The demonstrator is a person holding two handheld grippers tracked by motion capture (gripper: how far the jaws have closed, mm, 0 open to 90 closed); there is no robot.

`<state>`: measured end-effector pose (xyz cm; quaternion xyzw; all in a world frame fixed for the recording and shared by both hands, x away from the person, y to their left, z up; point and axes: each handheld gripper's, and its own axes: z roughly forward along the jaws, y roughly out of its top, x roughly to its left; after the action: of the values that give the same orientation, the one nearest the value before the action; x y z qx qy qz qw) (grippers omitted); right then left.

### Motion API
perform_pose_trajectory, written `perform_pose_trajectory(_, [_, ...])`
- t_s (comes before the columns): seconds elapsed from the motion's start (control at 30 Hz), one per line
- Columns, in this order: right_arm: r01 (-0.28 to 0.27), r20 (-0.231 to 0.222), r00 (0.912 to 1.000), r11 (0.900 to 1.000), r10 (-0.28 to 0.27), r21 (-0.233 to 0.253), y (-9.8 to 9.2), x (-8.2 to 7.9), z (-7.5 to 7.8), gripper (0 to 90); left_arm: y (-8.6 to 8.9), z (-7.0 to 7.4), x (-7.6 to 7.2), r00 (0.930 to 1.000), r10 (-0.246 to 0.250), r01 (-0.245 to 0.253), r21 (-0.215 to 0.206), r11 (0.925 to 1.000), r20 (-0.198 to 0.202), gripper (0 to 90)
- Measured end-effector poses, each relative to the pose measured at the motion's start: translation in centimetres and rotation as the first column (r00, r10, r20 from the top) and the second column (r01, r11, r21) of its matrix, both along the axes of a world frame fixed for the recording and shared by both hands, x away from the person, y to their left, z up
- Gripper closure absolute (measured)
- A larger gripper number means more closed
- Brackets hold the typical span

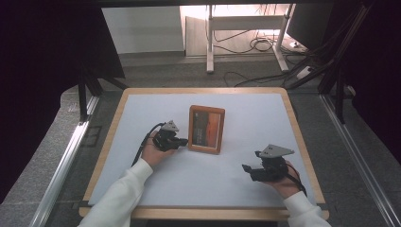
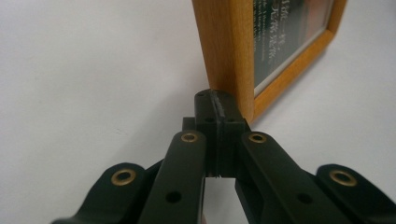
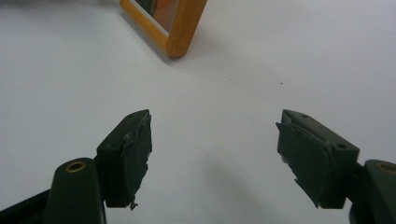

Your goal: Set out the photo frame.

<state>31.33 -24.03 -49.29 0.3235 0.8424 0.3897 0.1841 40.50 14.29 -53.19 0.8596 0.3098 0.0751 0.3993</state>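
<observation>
Nearest the table's front edge, the right hand-held gripper is hovering with jaws spread wide and gripping nothing — while the left hand-held gripper, jaws pressed together, is touching the left edge of the wooden picture frame — which is sitting near the table's centre.

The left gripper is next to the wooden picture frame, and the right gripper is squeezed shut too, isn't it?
Not quite. The left gripper is next to the wooden picture frame, with its jaws pressed together, as the left gripper view shows. But the right gripper is not shut: the right gripper view shows its jaws spread wide over the white table, holding nothing.
</observation>
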Motion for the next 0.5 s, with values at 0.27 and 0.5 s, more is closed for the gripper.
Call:
perform_pose_trajectory(0.27, [0.001,-0.002,1.0000,1.000,-0.001,0.001,-0.03,0.06,-0.01,26.1,-0.18,0.01,-0.27,1.0000,-0.009,0.009,0.001,1.0000,-0.001,89.9])
perform_pose_trajectory(0.5, [-0.001,-0.004,1.0000,1.000,0.001,0.002,-0.07,0.15,-0.07,26.1,-0.45,0.01,-0.51,0.9998,-0.017,0.018,0.010,0.9998,-0.007,89.9])
